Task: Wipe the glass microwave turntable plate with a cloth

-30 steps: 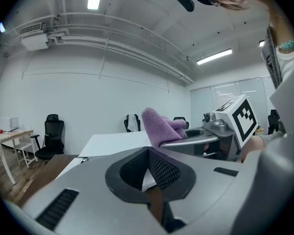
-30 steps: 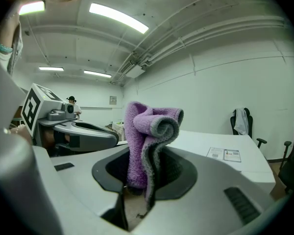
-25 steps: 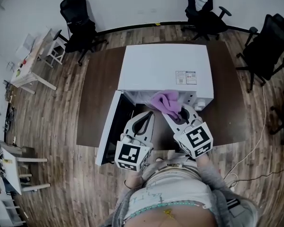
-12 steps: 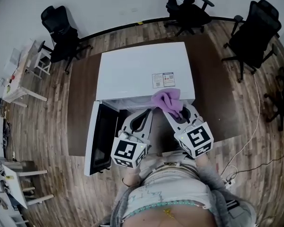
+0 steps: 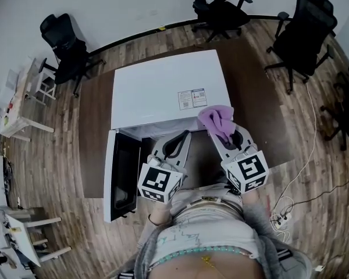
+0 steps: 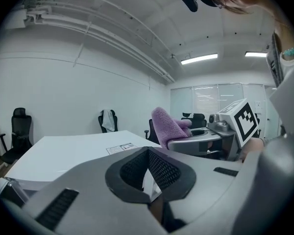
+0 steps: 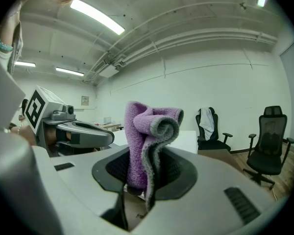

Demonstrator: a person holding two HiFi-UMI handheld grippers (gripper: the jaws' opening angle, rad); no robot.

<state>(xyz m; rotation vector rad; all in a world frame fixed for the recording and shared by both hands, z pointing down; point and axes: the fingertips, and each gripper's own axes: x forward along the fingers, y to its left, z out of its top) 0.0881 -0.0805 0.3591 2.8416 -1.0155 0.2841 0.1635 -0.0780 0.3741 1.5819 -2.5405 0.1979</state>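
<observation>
The white microwave (image 5: 160, 92) stands on a brown table (image 5: 96, 127) with its door (image 5: 121, 176) swung open to the left. Its cavity is hidden from me, and no glass turntable plate shows in any view. My right gripper (image 5: 214, 132) (image 7: 139, 190) is shut on a bunched purple cloth (image 5: 217, 121) (image 7: 147, 141), held over the microwave's front right corner. My left gripper (image 5: 184, 135) (image 6: 149, 197) hangs beside it in front of the opening, shut with nothing between its jaws. In the left gripper view the cloth (image 6: 169, 125) shows to the right.
Black office chairs (image 5: 67, 45) (image 5: 305, 28) (image 5: 218, 7) stand around the table on the wooden floor. White side tables (image 5: 20, 106) are at the left. A cable (image 5: 305, 156) runs along the floor at the right.
Both grippers have moved to the right along the microwave's front. The cloth, earlier at the middle of the opening, is now at the front right corner.
</observation>
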